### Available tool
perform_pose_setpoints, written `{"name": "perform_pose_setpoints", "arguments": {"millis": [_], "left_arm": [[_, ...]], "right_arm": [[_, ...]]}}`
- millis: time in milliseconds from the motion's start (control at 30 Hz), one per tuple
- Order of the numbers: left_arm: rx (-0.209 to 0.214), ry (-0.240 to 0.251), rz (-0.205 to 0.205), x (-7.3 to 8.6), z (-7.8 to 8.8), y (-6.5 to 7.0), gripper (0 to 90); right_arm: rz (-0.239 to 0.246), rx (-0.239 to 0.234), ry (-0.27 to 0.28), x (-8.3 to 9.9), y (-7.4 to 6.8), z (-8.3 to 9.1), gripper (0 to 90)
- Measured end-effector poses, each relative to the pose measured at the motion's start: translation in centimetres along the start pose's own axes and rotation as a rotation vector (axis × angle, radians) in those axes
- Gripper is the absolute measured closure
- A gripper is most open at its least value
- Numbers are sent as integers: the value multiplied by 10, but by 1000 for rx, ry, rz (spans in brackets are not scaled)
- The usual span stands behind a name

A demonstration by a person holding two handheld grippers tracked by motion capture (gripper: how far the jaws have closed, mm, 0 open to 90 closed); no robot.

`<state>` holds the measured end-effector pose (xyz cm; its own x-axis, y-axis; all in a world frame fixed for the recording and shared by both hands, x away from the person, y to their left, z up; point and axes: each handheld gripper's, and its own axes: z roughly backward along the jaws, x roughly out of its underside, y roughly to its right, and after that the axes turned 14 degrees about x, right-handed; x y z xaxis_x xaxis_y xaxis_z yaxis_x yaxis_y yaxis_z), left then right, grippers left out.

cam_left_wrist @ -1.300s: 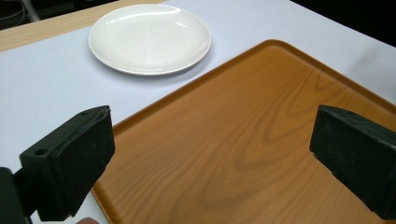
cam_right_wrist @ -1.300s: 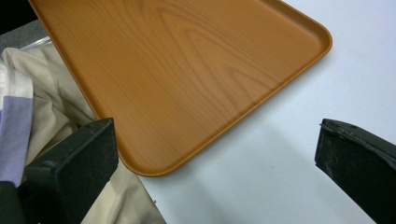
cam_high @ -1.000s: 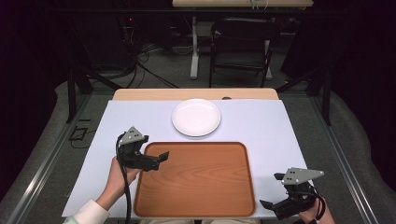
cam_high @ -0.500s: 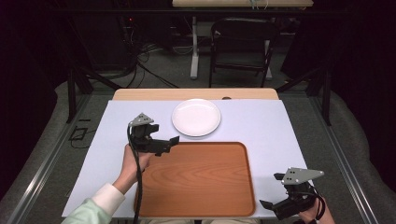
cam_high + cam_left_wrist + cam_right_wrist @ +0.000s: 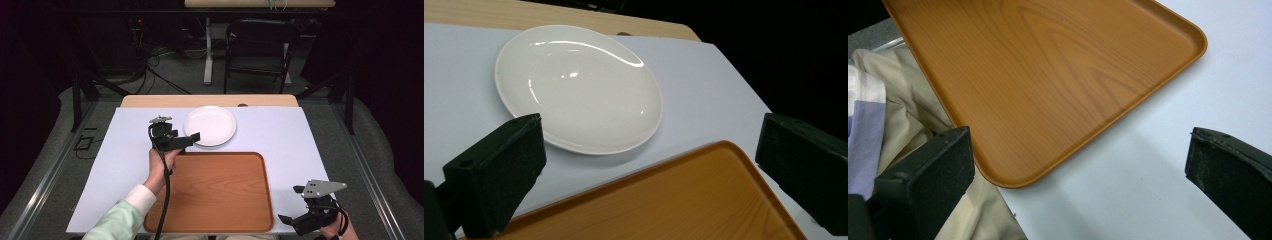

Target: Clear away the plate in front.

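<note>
Left gripper (image 5: 186, 142) at frame centre, just off plate (image 5: 210, 125) rim, fingers wide, holding nothing. Plate on counter (image 5: 125, 150) above tray (image 5: 215, 192). Right gripper (image 5: 292, 223) lower right, beside tray corner, fingers wide, empty.

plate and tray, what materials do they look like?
Plate: glossy white, probably glazed ceramic; sharp light reflections on its surface, though melamine would look alike. Tray: orange-brown with wood grain, smooth and rounded at the rim; likely printed laminate or plastic rather than solid wood.
</note>
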<state>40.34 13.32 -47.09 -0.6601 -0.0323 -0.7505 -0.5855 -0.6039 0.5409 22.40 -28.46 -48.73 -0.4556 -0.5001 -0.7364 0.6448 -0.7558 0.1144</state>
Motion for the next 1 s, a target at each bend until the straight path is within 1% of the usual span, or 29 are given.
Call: {"name": "perform_pose_setpoints", "arguments": {"millis": [33, 67, 133, 167, 200, 267, 400, 467, 500, 567, 600, 633, 667, 700, 733, 767, 800, 833, 867, 900, 933, 967, 1000], "left_arm": [[0, 0, 0, 0, 0, 0, 3], [-12, 4, 22, 0, -5, -4, 5], [-23, 11, 33, -1, -8, -8, 5], [-23, 11, 33, -1, -8, -8, 5], [-35, 17, 51, 0, -11, -13, 4], [-49, 29, 83, 0, -15, -16, 0], [-43, 55, 144, 1, -21, -23, 0], [-42, 66, 164, 2, -24, -26, 4], [-42, 66, 164, 2, -24, -26, 4], [-45, 74, 188, 3, -26, -29, 4], [-45, 86, 205, 3, -27, -31, 4], [-51, 109, 235, 4, -28, -34, 4], [-47, 123, 254, 6, -29, -37, 4], [-47, 123, 254, 6, -29, -37, 4], [-40, 131, 291, 7, -30, -39, 2], [-33, 137, 317, 8, -32, -41, 2], [-36, 144, 352, 12, -37, -45, 4], [-35, 145, 365, 14, -39, -46, 4], [-35, 145, 365, 14, -39, -46, 5], [-42, 155, 389, 17, -43, -49, 9], [-44, 161, 403, 19, -45, -50, 13], [-44, 161, 403, 19, -45, -50, 18], [-55, 173, 420, 21, -47, -50, 18]], "right_arm": [[0, 0, 0, 0, 0, 0, 0], [-2, -2, -2, 0, 1, 0, 0], [-2, -2, -7, 0, 0, -1, 0], [-2, -2, -7, 0, 0, -1, 0], [-1, -4, -6, 0, 1, -1, 0], [0, -5, -2, 0, 1, -1, 0], [0, -9, -5, 0, 1, -1, 0], [0, -7, -8, 0, 1, -1, 0], [0, -7, -8, 0, 1, -1, 0], [3, -6, -9, 0, 0, -1, 0], [3, -6, -10, 0, 0, -2, 0], [3, -7, -10, 0, 0, -2, 0], [4, -8, -10, 0, 0, -2, 0], [4, -8, -10, 0, 0, -2, 0], [4, -8, -9, 0, 0, -1, 0], [4, -8, -9, 0, 0, -1, 0], [5, -10, -10, 0, 0, -2, 0], [5, -10, -10, 0, 0, -2, 0], [5, -10, -10, 0, 0, -2, 0], [6, -10, -11, 0, 0, -1, 0], [4, -12, -15, 0, 0, -2, 0], [4, -12, -15, 0, 0, -2, 0], [7, -12, -19, 0, 0, -2, 0]]}}
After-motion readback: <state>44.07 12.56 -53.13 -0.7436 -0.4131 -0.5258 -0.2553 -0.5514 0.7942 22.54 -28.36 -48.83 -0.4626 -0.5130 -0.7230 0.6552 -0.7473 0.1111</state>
